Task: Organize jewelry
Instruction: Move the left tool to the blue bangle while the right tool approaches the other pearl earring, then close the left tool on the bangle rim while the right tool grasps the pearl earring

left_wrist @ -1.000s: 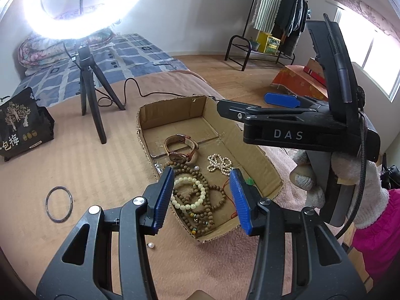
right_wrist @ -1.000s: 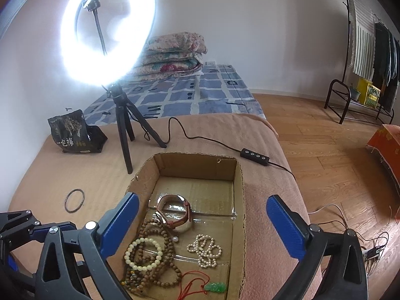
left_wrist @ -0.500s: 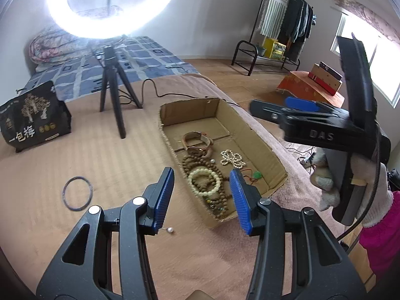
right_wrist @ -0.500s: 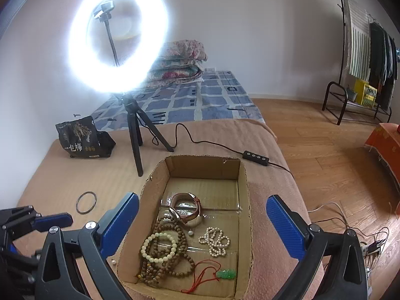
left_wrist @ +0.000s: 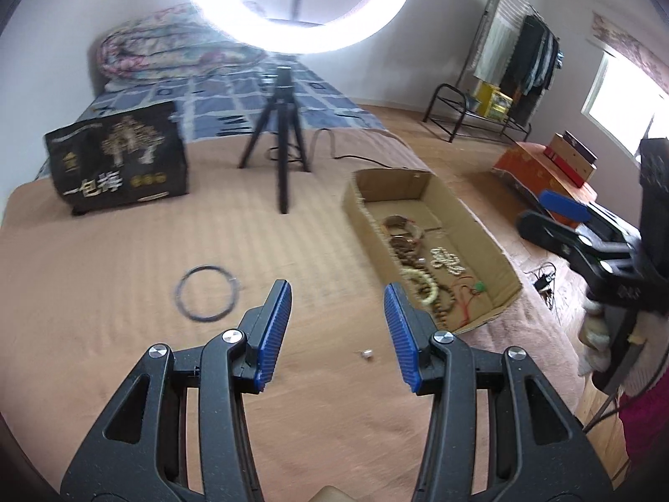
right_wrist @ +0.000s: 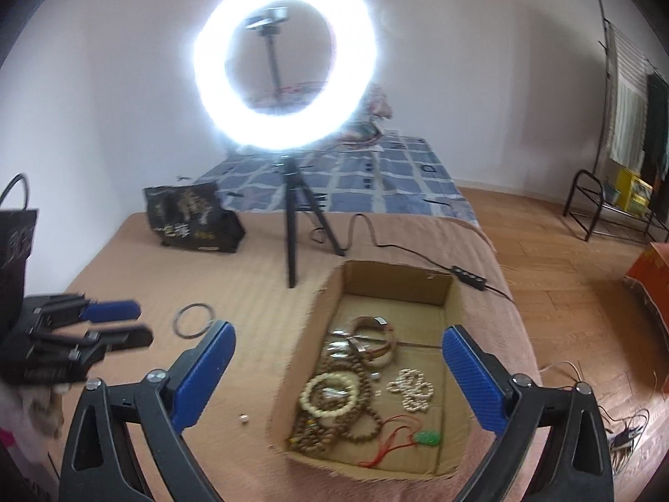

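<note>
Both the left gripper (left_wrist: pixel 336 330) and right gripper (right_wrist: pixel 336 370) hang released, holding nothing. The jewelry lies in the cardboard box (right_wrist: pixel 397 282); a bangle (left_wrist: pixel 205 295) at ten o'clock and a loose bead (left_wrist: pixel 367 354) remain outside. The bead's smallness risks a fumbled pinch.

this is a bedroom in a home. a wide bed under a tan ribbed blanket (right_wrist: pixel 217 276) fills most of the view, with a blue-and-white checked sheet (right_wrist: pixel 389 175) at its far end and a folded floral quilt (left_wrist: pixel 167 50) stacked against the plain white wall. a black metal clothes rack hung with garments (left_wrist: pixel 522 62) stands on the light wooden plank floor (right_wrist: pixel 556 276), near a bright window (left_wrist: pixel 623 104). a glowing white ring light on a black tripod (right_wrist: pixel 284 79) stands on the bed.
</note>
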{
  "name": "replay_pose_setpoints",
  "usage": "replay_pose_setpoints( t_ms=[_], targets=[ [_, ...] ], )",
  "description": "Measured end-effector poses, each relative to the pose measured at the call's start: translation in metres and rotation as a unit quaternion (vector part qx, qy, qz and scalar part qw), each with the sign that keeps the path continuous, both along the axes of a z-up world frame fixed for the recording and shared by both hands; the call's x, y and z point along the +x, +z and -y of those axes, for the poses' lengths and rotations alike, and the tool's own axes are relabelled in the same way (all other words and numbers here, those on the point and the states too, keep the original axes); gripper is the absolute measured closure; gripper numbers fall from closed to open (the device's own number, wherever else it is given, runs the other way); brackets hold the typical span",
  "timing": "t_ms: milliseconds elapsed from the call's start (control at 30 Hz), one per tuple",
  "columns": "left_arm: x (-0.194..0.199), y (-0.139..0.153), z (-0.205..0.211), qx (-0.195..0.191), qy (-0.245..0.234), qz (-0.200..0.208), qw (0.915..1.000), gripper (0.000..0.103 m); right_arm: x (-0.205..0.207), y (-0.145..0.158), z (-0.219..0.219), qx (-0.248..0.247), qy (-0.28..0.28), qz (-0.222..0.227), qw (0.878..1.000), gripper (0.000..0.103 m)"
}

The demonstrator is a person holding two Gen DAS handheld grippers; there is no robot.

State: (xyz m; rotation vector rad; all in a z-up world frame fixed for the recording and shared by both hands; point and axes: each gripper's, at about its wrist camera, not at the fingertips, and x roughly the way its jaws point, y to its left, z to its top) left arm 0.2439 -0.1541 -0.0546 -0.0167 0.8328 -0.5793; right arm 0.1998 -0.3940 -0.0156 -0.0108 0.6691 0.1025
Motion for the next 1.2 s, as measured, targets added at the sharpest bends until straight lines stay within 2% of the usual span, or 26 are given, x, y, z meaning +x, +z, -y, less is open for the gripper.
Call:
replay_pose_setpoints(
  t_ms=[133, 333, 400, 467, 633, 833, 967, 1200],
  targets=[
    [0.004, -0.005, -0.026, 0.015, 0.017, 0.006, 0.9997, 0.056, -0.014, -0.002, -0.02, 0.006, 0.024, 0.001, 1.0, 0.012],
    [0.011, -0.022, -0.059, 0.029, 0.033, -0.01, 0.999, 0.056, -0.032, -0.02, -0.05, 0.021, 0.066, -0.02, 0.997, 0.025],
    [0.014, -0.029, -0.067, 0.029, 0.036, -0.022, 0.9987, 0.05, -0.038, -0.032, -0.06, 0.023, 0.078, -0.033, 0.996, 0.031],
    [0.017, -0.038, -0.073, 0.029, 0.042, -0.028, 0.9983, 0.033, -0.044, -0.047, -0.072, 0.021, 0.092, -0.052, 0.994, 0.04],
    [0.024, -0.056, -0.076, 0.036, 0.045, -0.041, 0.9975, 0.033, -0.051, -0.082, -0.094, 0.022, 0.106, -0.086, 0.99, 0.047],
    [0.036, -0.075, -0.071, 0.047, 0.035, -0.046, 0.9972, 0.032, -0.044, -0.114, -0.103, 0.031, 0.089, -0.11, 0.989, 0.051],
    [0.044, -0.087, -0.069, 0.048, 0.031, -0.056, 0.9968, 0.032, -0.034, -0.125, -0.107, 0.024, 0.081, -0.119, 0.989, 0.061],
    [0.062, -0.105, -0.065, 0.037, 0.03, -0.065, 0.9967, 0.032, -0.019, -0.136, -0.108, 0.006, 0.035, -0.119, 0.992, 0.061]
  ],
)
